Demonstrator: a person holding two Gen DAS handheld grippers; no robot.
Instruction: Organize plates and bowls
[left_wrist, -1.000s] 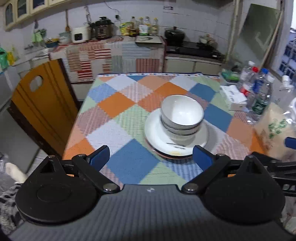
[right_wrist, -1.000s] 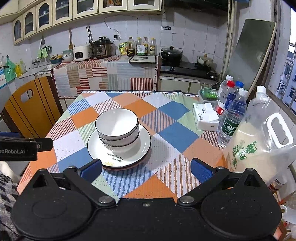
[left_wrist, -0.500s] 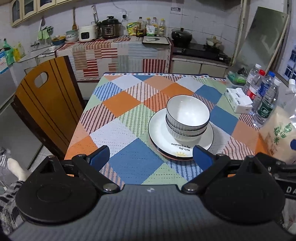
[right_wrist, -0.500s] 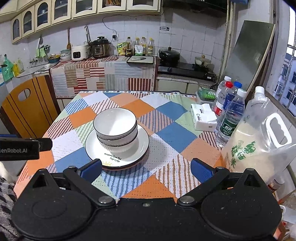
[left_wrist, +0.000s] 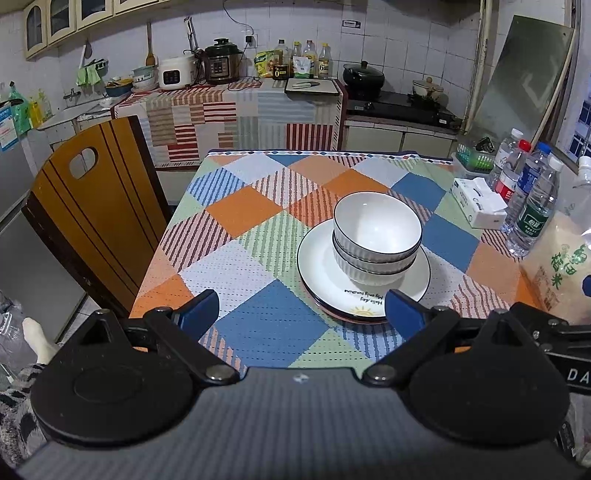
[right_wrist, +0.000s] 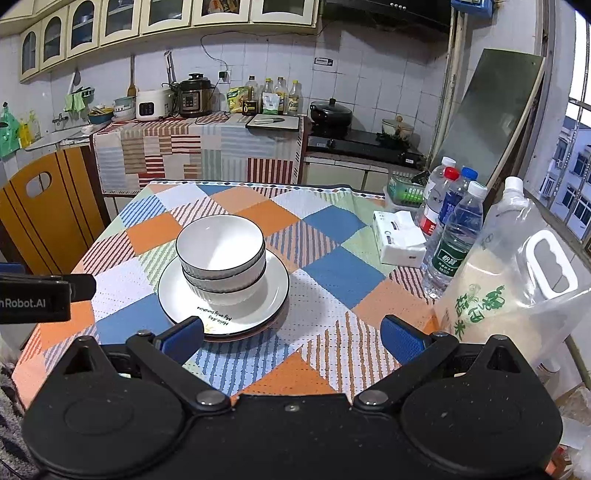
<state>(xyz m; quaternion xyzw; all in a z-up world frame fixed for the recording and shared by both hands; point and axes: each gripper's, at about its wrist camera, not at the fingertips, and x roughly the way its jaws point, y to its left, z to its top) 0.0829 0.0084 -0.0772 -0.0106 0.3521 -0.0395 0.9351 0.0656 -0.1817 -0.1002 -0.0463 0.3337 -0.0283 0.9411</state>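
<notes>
My left tongs released, level, low over table edge; bowls on plates at 1 o'clock. My right tongs released, level; bowls at 11.

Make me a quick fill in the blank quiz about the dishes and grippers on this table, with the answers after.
1. The top bowl is nested in a second bowl, and both stand on a stack of ____.
2. The jaws of the left gripper and the right gripper are both ____.
3. The tissue pack lies beside the water ____.

Answers: plates; open; bottles
</notes>
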